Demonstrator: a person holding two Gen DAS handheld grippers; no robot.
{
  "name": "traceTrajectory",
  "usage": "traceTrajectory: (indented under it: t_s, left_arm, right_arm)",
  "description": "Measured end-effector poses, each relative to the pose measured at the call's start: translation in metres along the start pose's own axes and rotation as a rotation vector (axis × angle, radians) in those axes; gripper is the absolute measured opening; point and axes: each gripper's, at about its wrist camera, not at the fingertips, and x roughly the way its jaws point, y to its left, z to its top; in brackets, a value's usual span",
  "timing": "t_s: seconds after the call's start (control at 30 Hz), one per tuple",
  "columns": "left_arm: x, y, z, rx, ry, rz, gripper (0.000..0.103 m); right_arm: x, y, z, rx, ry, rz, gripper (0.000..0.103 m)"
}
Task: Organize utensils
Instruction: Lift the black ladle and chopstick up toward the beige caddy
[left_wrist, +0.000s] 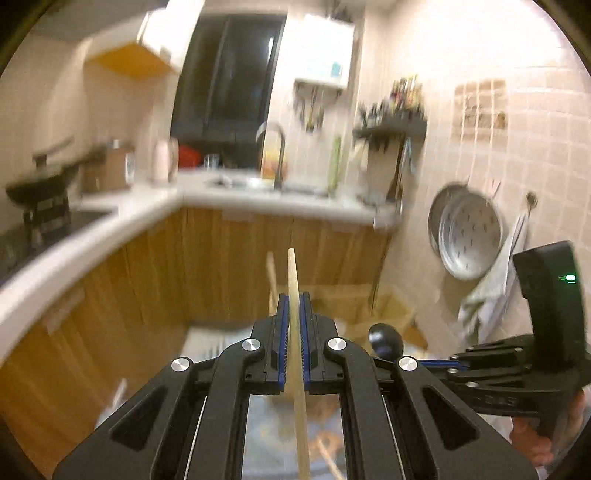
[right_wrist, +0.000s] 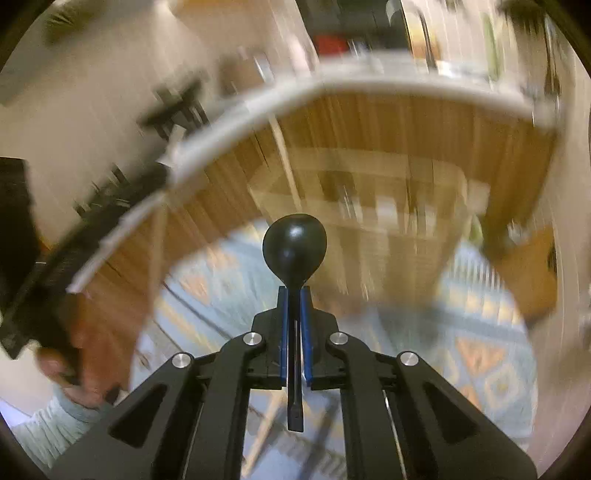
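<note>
The left hand-held gripper is closed on a pale wooden stick, probably a chopstick, which runs up between the blue pads and stands well proud of them; a second, blurred pale stick shows just left of it, and whether that one is also held cannot be told. The right hand-held gripper is clamped on the thin handle of a black spoon, bowl pointing away, handle end trailing back between the jaws. Both are carried in the air above a patterned rug, near the wooden cabinets and well short of the white tabletop with its sink on the far side. The main risk, as I judge it, is slip: each utensil is pinched along a narrow smooth shaft, so a quick swing could pivot it or drop it to the floor. The two tools also ride close together, and the long stick tip could knock the spoon or the cabinet front. The wooden box beyond is too blurred to read compartments.
</note>
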Motion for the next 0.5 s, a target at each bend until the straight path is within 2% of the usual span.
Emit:
traceTrajectory:
  t_s: [0.1,0.17,0.23,0.33,0.4,0.5]
  left_arm:
    - [-0.007,-0.012,0.023,0.005,-0.116,-0.009,0.004]
    - [-0.007,-0.023,0.036,0.010,-0.199,0.003,0.004]
    - [-0.002,-0.033,0.043,0.021,-0.288,0.068,0.004]
    - [0.016,-0.039,0.047,0.011,-0.369,0.120,0.004]
    - [0.026,-0.039,0.047,-0.009,-0.421,0.139,0.004]
    - [0.042,-0.034,0.046,-0.044,-0.453,0.140,0.004]
  right_arm:
    - [-0.034,0.006,0.025,-0.026,-0.186,-0.002,0.005]
    - [-0.045,0.006,0.040,-0.024,-0.279,-0.011,0.005]
    - [-0.053,0.002,0.052,-0.016,-0.368,-0.039,0.005]
    - [-0.051,0.001,0.063,-0.039,-0.457,-0.138,0.005]
    - [-0.042,-0.002,0.069,-0.072,-0.487,-0.171,0.005]
    - [-0.026,-0.005,0.071,-0.083,-0.497,-0.188,0.005]
